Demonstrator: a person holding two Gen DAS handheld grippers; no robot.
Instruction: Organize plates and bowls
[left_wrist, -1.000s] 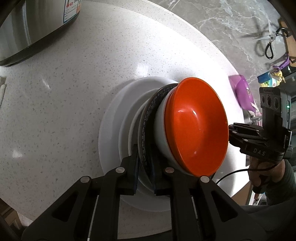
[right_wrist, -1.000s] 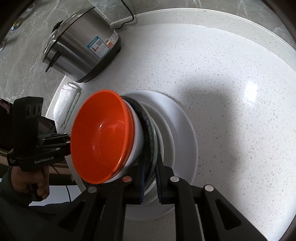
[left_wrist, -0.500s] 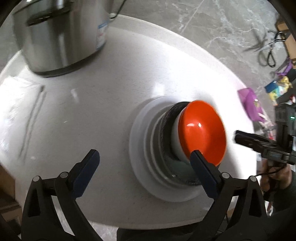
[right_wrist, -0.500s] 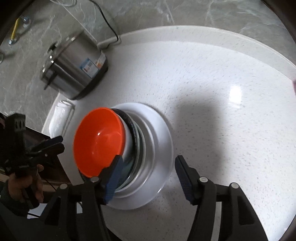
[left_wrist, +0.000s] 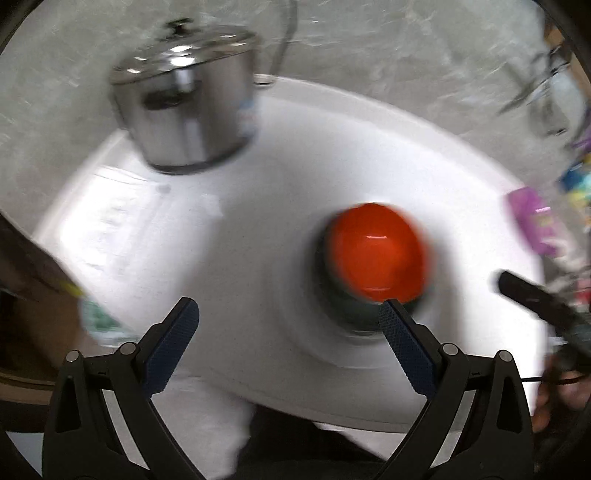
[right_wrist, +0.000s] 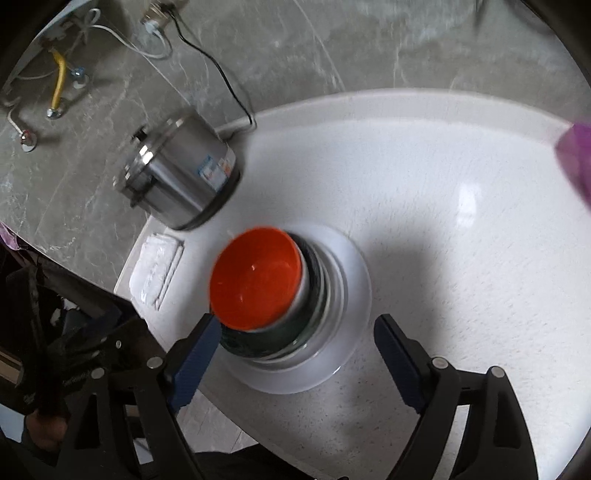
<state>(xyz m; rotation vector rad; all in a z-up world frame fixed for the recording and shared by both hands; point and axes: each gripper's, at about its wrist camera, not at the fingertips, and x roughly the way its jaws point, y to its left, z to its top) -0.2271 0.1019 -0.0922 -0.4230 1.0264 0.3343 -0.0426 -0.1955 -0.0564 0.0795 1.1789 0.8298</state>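
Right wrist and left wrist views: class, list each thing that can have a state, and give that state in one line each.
Orange bowl: upright, empty, topmost on the stack.
Dark plate: stacked under the bowls.
Large white plate: flat on the table, bottom of the stack.
Steel cooker: lid on.
Left gripper: open, holding nothing.
Right gripper: jaws just opened, holding nothing.

Left tool (left_wrist: 288, 332) is spread wide, nothing in it, hanging over the white counter (left_wrist: 332, 155); orange bowl (left_wrist: 376, 251) tops the stack, all blurry.
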